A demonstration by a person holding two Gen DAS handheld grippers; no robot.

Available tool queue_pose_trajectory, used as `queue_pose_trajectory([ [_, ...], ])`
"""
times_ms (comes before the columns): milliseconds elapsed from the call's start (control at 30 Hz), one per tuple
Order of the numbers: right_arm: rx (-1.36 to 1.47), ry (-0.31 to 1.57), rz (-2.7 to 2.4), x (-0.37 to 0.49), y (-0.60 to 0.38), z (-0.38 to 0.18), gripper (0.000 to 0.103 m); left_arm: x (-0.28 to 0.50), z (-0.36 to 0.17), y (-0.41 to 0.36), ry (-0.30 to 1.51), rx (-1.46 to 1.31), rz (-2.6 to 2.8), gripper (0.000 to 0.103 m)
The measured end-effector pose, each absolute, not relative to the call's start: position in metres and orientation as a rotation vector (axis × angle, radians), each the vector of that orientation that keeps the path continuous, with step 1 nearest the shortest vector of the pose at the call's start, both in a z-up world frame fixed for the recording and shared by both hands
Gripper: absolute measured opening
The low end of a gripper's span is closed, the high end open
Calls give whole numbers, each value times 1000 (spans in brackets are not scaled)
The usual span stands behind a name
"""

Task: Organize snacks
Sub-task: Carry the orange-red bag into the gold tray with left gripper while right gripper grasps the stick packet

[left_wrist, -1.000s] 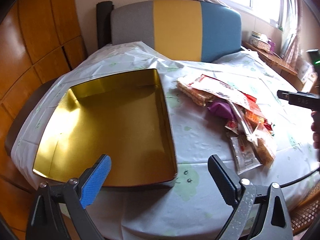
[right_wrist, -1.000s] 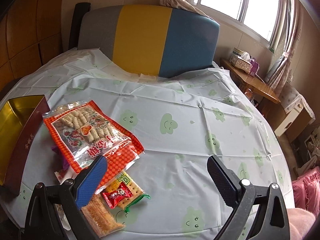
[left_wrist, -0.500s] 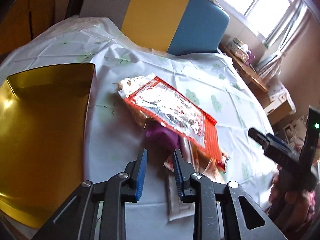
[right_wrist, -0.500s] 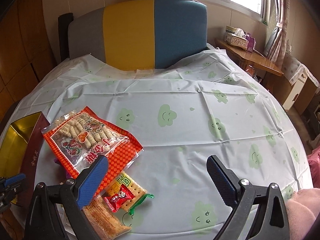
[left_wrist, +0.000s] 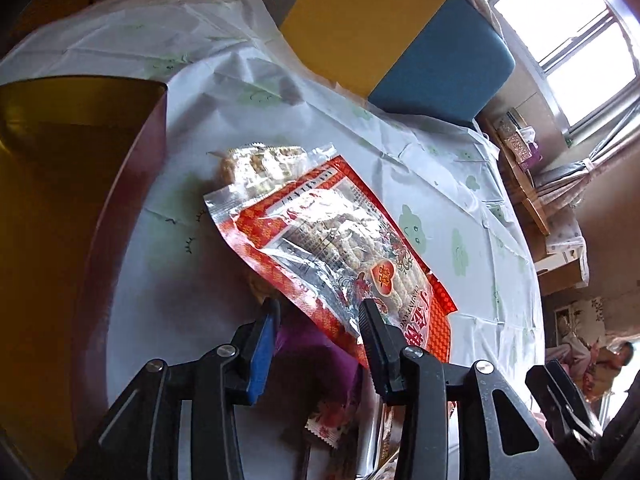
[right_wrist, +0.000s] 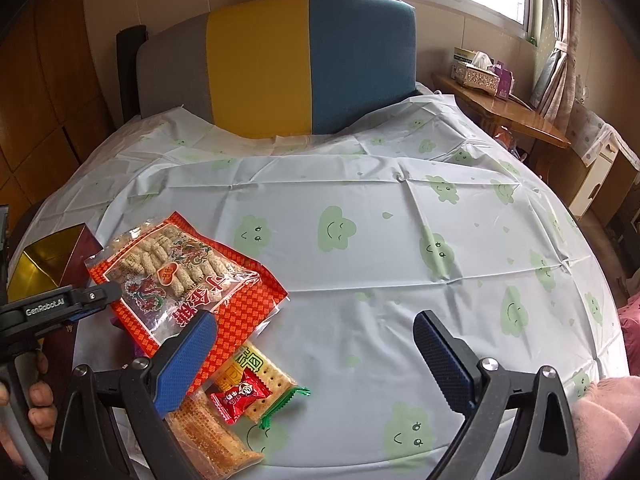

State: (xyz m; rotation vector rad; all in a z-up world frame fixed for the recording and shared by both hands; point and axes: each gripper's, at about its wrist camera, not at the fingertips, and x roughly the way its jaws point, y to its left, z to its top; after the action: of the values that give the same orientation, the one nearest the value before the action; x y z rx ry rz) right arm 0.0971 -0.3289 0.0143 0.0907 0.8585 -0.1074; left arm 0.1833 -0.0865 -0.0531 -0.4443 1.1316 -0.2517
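My left gripper (left_wrist: 318, 320) hangs low over the near-left edge of the big red rice-cracker bag (left_wrist: 340, 248), its jaws opening, part spread, with the bag's near edge between them; I cannot tell whether the pads touch it. The bag lies flat on the cloud-print tablecloth (right_wrist: 360, 208), topmost on the snack pile, just right of the gold-lined tin (left_wrist: 60, 208). Its long axis runs from far left to near right, the clear sealed end pointing toward the tin's far corner and the printed red end toward me. A purple packet (left_wrist: 316, 344) shows under it, below my jaws. My right gripper (right_wrist: 316, 356) hovers with jaws spread wide and nothing between them, over bare cloth right of the pile; a small red candy packet (right_wrist: 240, 396) on a cracker pack (right_wrist: 264, 376) and a wafer pack (right_wrist: 212, 436) lie by its left finger.
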Motion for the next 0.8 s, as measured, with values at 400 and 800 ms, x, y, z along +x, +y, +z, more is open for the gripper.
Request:
queue_pose_trajectory([
  [400,80,861,-139,99,-331,11,100,163,17,-92,897,-320,-340,0],
  [800,55,879,-148,99,-329,7,97,123,85,-29,718,-266,-344,0],
])
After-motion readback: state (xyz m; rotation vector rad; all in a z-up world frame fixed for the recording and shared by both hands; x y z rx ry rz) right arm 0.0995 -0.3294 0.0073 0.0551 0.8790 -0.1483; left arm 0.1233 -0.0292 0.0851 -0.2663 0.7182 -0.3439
